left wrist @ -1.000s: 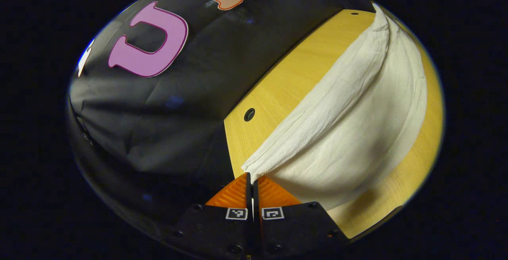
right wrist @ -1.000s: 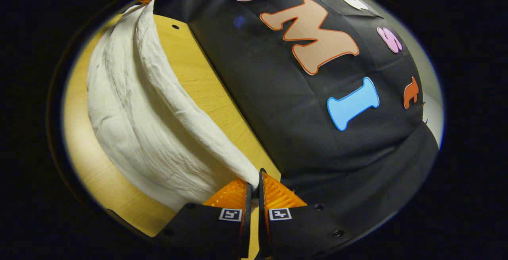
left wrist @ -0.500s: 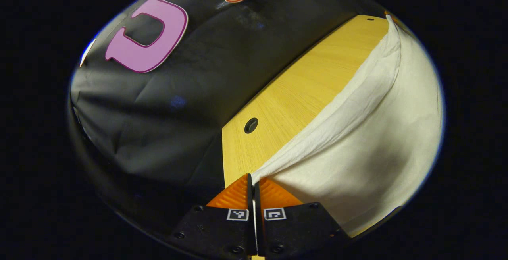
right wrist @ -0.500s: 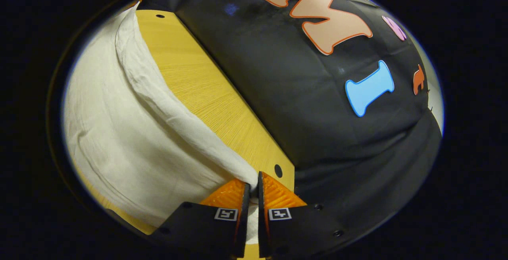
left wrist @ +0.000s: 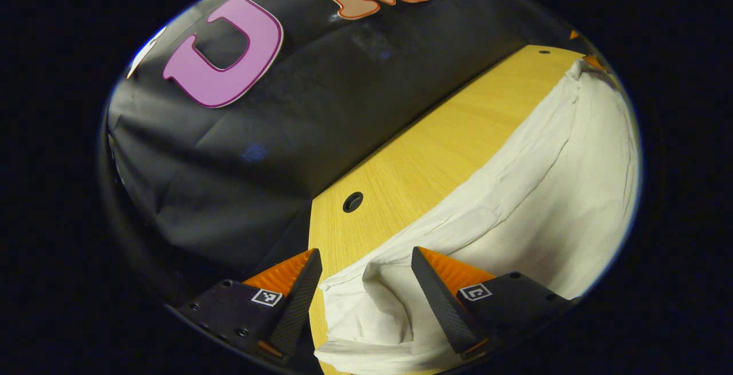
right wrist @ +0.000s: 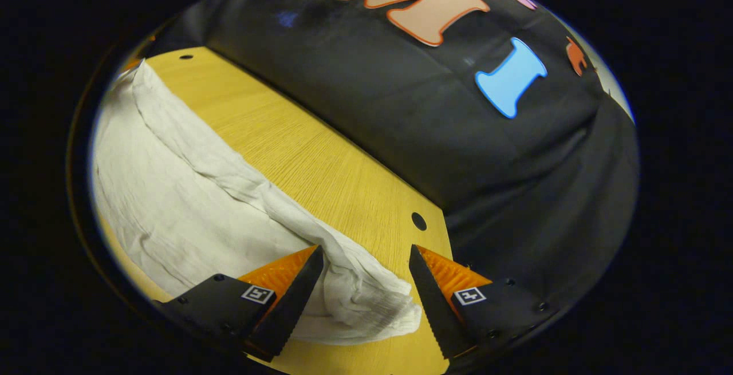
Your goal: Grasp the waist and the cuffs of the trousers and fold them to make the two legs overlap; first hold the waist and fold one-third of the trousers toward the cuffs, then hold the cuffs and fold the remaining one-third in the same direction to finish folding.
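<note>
Here, item one: your left gripper point(left wrist: 363, 272), at the bottom centre of the left gripper view, stood with its jaws spread wide, gripping nothing; a bunched corner of the trousers point(left wrist: 532, 203) lay loose between its fingers. Item two: your right gripper point(right wrist: 365, 269), at the bottom centre of the right gripper view, was likewise released, the other end of the same rolled edge resting between its fingers without being pinched. Item three: the trousers lay on the wooden table point(left wrist: 435, 152), filling the lower right of the left gripper view and the left half of the right gripper view point(right wrist: 189, 203), with a thick, wrinkled fold running along the side nearest the booth wall. Risks, as judged: that puffy edge could spring back or slump unevenly, leaving the legs misaligned. If you drew away carelessly, a finger might snag the cloth and drag the fold open. Which fold this was cannot be told.
</note>
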Demonstrator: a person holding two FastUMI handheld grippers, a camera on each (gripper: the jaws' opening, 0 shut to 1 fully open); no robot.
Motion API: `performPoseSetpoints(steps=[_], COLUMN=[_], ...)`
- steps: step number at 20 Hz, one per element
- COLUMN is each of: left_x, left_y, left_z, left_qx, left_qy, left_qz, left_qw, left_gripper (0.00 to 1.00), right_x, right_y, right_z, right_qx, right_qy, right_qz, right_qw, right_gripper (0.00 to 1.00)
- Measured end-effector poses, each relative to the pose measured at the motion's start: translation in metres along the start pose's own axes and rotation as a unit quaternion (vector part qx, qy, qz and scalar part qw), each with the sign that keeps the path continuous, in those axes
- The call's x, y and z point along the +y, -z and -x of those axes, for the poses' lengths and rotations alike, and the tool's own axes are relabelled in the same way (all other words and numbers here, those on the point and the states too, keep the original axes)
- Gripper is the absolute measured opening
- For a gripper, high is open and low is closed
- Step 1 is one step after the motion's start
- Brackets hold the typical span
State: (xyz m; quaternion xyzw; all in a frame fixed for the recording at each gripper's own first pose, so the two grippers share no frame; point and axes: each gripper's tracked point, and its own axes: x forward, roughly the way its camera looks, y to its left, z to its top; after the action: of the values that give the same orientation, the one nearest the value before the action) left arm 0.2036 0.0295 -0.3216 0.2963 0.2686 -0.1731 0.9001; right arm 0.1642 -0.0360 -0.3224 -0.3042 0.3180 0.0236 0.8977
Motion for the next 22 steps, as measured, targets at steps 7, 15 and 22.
performPoseSetpoints(steps=[7, 15, 22], left_x=[-0.043, -0.077, -0.093], left_y=[-0.05, -0.087, -0.102], left_z=[0.057, 0.095, 0.11], left_qx=[-0.036, -0.044, -0.039], left_qy=[0.006, 0.007, -0.002], left_qz=[0.11, 0.117, 0.111], left_qw=[0.993, 0.992, 0.993], left_gripper=[0.96, 0.96, 0.96], right_x=[-0.05, -0.072, -0.055], right_y=[0.053, 0.111, 0.143], right_z=[0.017, 0.005, -0.012], right_qx=[0.03, 0.06, 0.114], right_qy=[-0.006, -0.034, -0.088], right_qz=[-0.179, -0.328, -0.411], right_qw=[0.983, 0.942, 0.9], right_gripper=[1.0, 0.99, 0.95])
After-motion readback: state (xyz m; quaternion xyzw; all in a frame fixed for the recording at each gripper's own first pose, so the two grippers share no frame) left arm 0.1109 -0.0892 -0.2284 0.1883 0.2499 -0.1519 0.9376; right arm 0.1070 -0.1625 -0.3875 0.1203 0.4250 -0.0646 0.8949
